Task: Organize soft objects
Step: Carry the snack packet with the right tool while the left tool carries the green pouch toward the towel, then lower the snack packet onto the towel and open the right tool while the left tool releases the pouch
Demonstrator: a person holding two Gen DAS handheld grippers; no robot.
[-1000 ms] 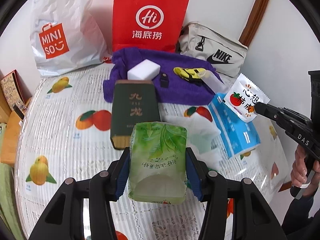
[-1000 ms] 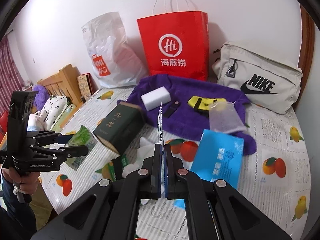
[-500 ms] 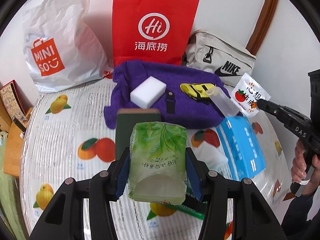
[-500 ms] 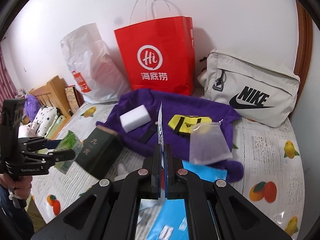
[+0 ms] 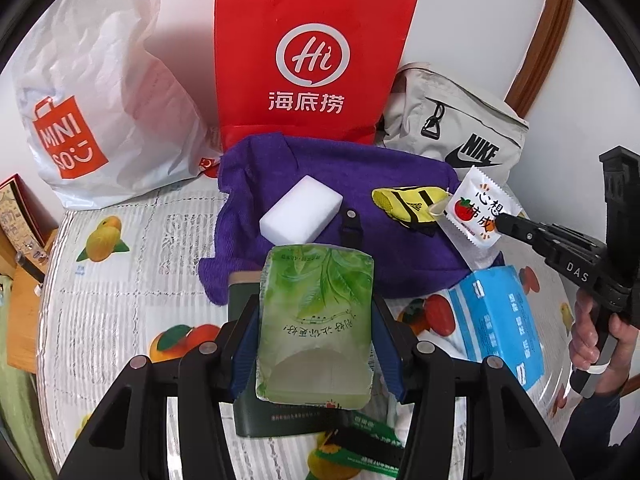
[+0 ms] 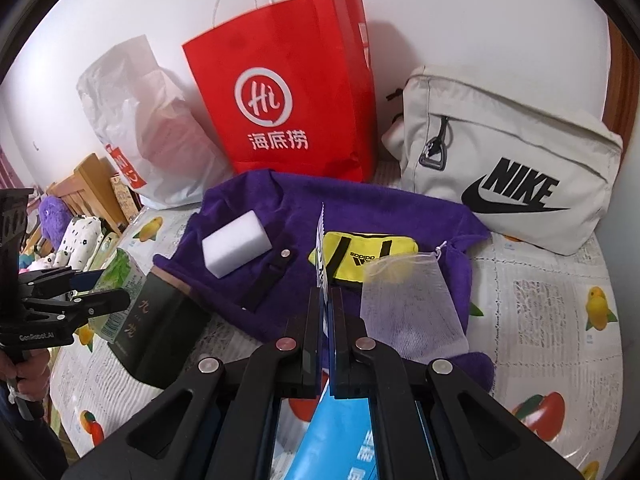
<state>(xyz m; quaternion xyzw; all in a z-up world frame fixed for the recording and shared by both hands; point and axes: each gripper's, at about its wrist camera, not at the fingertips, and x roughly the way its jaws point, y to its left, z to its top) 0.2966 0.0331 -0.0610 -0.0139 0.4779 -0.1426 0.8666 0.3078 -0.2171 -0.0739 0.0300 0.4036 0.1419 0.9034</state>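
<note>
The left gripper (image 5: 316,344) jaws clench a green tissue pack (image 5: 316,320) between them; the right gripper (image 6: 326,300) jaws pinch a white tomato-print sachet (image 5: 478,212) edgewise, above the purple towel (image 6: 360,208).

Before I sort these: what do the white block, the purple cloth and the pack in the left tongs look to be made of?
White block: looks like matte foam sponge, with soft edges and no print. Purple cloth: fuzzy terry-like fabric, rumpled. Green pack in the left tongs: glossy printed plastic film, translucent at its near end; probably tissues.
</note>
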